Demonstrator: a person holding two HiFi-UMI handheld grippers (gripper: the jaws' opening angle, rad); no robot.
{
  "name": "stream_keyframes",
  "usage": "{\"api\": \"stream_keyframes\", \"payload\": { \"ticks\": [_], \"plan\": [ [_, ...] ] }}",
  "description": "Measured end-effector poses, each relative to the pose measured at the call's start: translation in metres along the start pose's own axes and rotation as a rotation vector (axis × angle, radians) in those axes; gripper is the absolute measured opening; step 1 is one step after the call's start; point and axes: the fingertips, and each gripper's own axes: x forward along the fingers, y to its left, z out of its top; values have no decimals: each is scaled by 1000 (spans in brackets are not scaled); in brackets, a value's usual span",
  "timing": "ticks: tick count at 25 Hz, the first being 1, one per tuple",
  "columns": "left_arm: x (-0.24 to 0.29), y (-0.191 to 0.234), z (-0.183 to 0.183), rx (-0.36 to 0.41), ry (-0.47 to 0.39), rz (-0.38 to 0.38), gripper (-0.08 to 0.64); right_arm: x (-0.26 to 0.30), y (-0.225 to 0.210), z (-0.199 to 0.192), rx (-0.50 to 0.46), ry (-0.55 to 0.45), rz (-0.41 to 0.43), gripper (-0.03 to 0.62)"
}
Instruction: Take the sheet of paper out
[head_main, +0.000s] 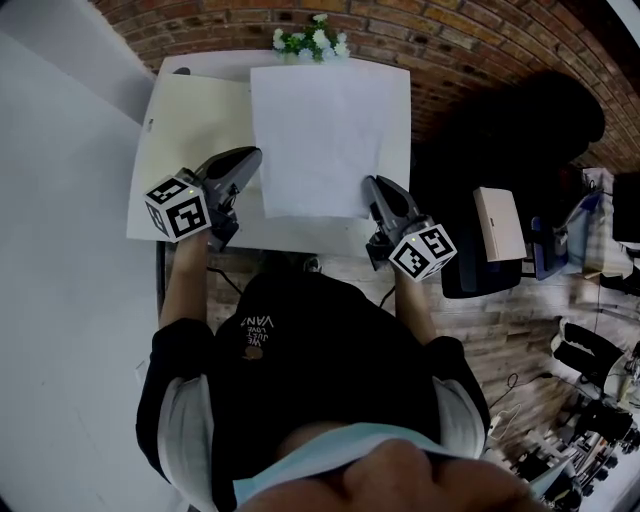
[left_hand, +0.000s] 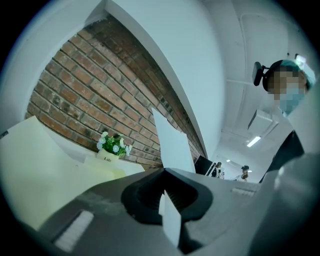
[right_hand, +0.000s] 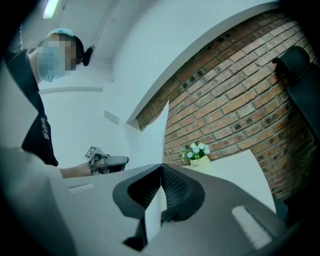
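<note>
A white sheet of paper (head_main: 325, 140) is held over the white table (head_main: 300, 235), one gripper at each side. My left gripper (head_main: 252, 158) is shut on the sheet's left edge. In the left gripper view the paper (left_hand: 172, 145) stands edge-on, pinched between the jaws (left_hand: 165, 192). My right gripper (head_main: 373, 185) is shut on the sheet's near right corner. The right gripper view shows the paper (right_hand: 152, 135) clamped at the jaws (right_hand: 161, 167), with the left gripper (right_hand: 112, 161) beyond it. A cream folder (head_main: 195, 130) lies flat on the table left of the sheet.
A small pot of white flowers (head_main: 312, 42) stands at the table's far edge against the brick wall. A black chair (head_main: 530, 110) and a pale box (head_main: 498, 222) are to the right of the table. A white wall runs along the left.
</note>
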Motion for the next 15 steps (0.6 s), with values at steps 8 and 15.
{"api": "stream_keyframes", "payload": {
  "ticks": [8, 15],
  "plan": [
    [10, -8, -15, -23, 13, -6, 2, -18, -9, -8, 12, 5, -22, -8],
    [18, -11, -25, -43, 29, -9, 2, -27, -17, -15, 20, 19, -41, -8]
  ]
}}
